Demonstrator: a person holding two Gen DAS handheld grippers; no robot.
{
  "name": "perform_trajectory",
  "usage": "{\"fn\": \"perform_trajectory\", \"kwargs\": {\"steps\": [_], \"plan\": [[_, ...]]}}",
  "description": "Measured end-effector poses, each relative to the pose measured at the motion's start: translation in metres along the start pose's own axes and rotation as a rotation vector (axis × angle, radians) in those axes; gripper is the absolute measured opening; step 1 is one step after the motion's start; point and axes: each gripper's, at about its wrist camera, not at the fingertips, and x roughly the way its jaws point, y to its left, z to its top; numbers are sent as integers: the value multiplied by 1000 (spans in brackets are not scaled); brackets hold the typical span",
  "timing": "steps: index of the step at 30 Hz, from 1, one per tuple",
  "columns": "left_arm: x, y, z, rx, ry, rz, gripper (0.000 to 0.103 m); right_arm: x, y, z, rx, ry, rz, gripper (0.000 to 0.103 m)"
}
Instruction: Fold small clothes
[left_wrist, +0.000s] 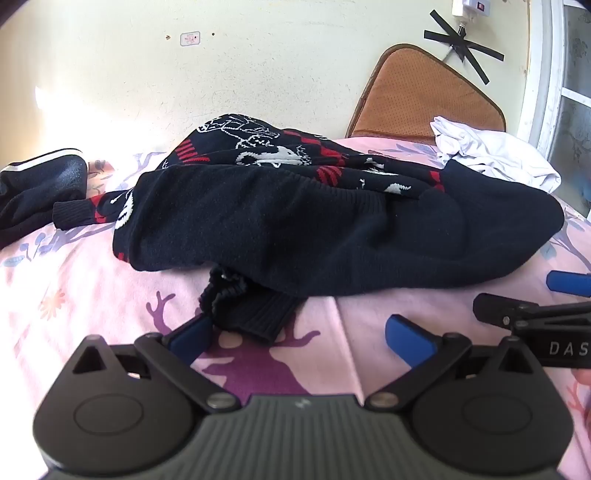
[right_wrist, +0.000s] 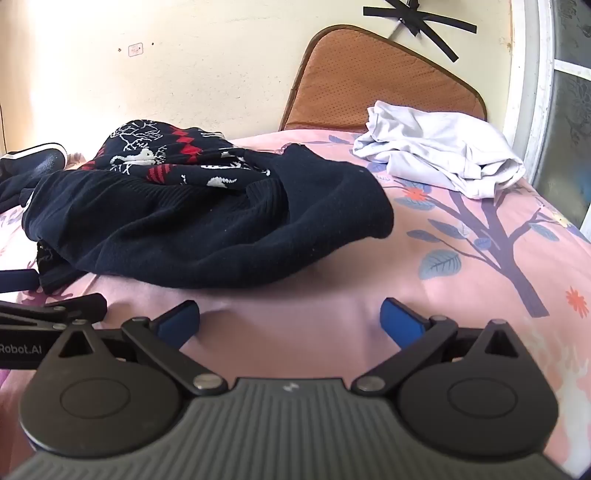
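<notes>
On the pink bedsheet (left_wrist: 92, 295), seen from the left wrist, the dark sweater (left_wrist: 332, 229) lies crumpled ahead of the left gripper (left_wrist: 297, 334), whose jaws gape empty near a cuff. From the right wrist, the right gripper (right_wrist: 290, 321) is spread wide over bare sheet, the sweater up-left.

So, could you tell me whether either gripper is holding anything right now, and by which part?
Nothing is held. The left gripper and right gripper are both open over the bedsheet, short of the dark sweater.
</notes>
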Motion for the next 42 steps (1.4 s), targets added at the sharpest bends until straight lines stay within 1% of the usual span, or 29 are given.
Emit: {"fn": "perform_trajectory", "kwargs": {"steps": [6,10,12,18,21,22,23,26,29,32,34,36,37,38,40,42], "plan": [[3,2,2,12,15,-20,103,0,0,0,7,-4,4,103],[-4,-1,-5,55,8,-35,103,0,0,0,10,-4,5,103],[-6,2,-4,73,19,-53,103,0,0,1,9,-4,5,103],[-17,16,-9,11,-6,-65,103,0,1,-1,12,-6,3,103],[-23,28,-10,-44,-43,-94,103,0,1,-2,13,-8,0,103],[-26,31,-9,-45,-58,-95,103,0,1,-2,14,-8,-2,103],[-28,33,-8,-33,-73,-88,103,0,1,-1,11,-7,-2,103],[-38,42,-2,10,-147,-31,103,0,1,-1,10,-6,-2,103],[-44,59,8,9,-198,14,103,0,1,0,10,-7,-3,103],[-36,77,14,-28,-208,104,103,0,1,0,11,-7,-3,103],[-26,89,14,-60,-195,151,103,0,1,0,11,-7,-3,103],[-20,99,10,-90,-169,162,103,0,1,0,10,-7,-3,103],[-18,104,11,-113,-152,141,103,0,1,0,10,-7,-3,103],[-17,107,9,-130,-152,127,103,0,1,0,10,-7,-3,103],[-19,109,6,-133,-157,130,103,0,1,0,10,-7,-3,103],[-18,109,5,-126,-144,109,103,0,1,-1,9,-8,-3,103]]}}
